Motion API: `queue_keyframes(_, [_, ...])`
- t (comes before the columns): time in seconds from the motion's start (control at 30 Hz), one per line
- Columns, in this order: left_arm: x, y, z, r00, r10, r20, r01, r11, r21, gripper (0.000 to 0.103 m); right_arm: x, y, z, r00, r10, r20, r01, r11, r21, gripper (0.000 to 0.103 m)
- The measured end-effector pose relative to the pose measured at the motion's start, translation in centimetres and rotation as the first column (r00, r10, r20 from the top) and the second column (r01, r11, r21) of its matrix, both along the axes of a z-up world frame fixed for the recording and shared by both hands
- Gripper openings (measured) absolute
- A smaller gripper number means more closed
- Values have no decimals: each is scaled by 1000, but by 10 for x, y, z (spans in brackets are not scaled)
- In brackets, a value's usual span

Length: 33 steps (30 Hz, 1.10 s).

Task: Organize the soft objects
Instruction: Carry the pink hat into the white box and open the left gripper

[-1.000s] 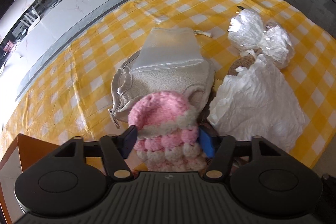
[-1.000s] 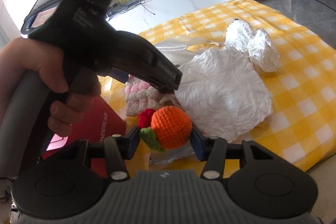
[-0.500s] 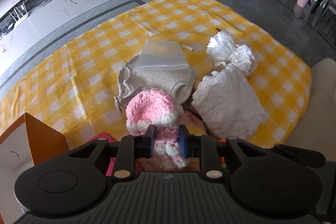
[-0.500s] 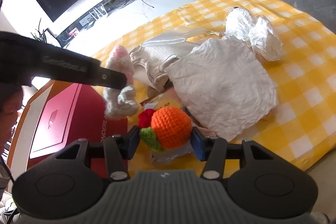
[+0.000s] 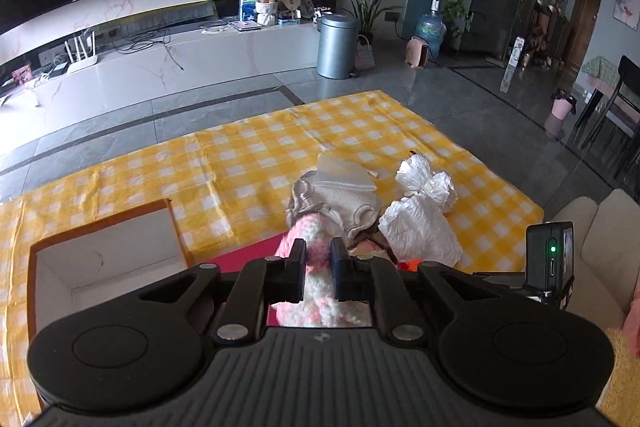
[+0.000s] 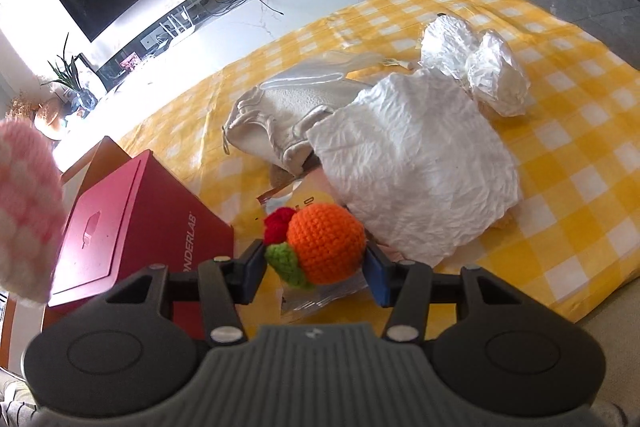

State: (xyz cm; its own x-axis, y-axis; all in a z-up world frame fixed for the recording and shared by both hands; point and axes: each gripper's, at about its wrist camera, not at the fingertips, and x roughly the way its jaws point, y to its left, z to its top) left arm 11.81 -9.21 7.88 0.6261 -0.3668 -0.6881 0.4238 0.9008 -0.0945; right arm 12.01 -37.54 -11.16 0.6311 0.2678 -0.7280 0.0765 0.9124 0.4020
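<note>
I take the red box (image 6: 132, 211) as my landmark and read the scene from left to right. Left of the red box stands an open cardboard box (image 5: 108, 251), its white interior showing nothing inside from this angle. My left claw (image 5: 318, 267) is clamped narrowly on the pink-and-white knitted hat (image 5: 316, 251), held in the air above the red box; in the right view the hat hangs at the far left edge, clear of the surface. My right claw (image 6: 316, 263) grips the orange crocheted fruit (image 6: 326, 243) with its green leaf and red tip, just right of the red box and above a clear wrapper. In my judgement the task is at an early stage: two soft items are lifted, none visibly stowed. Further right of the red box, on the yellow checked cloth (image 6: 560, 163), remain the cream fleece pouch (image 6: 280, 111), the crumpled white paper sheet (image 6: 416, 163) overlapping it, and a crinkled plastic bundle (image 6: 476, 63) beyond. The closed red box sits between the pile and the cardboard box and may obstruct carrying items across.
</note>
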Motion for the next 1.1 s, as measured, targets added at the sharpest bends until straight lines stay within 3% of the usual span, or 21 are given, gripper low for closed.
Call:
queue_keyframes(0.3, [-19, 75, -13, 991, 132, -22, -132, 991, -14, 10, -6, 8, 10, 997, 31, 68, -29, 999, -37, 52])
queue_keyframes(0.47, [-26, 112, -22, 978, 204, -46, -205, 979, -15, 10, -2, 15, 8, 998, 41, 42, -38, 997, -73, 52])
queue_keyframes(0.7, [-36, 150, -43, 954, 287, -83, -282, 957, 66, 11, 0, 19, 7, 999, 43, 29, -40, 994, -100, 52])
queue_keyframes(1.1, [-35, 155, -85, 942, 310, -125, -264, 919, 293, 11, 1, 28, 7, 998, 61, 21, -57, 986, -155, 52])
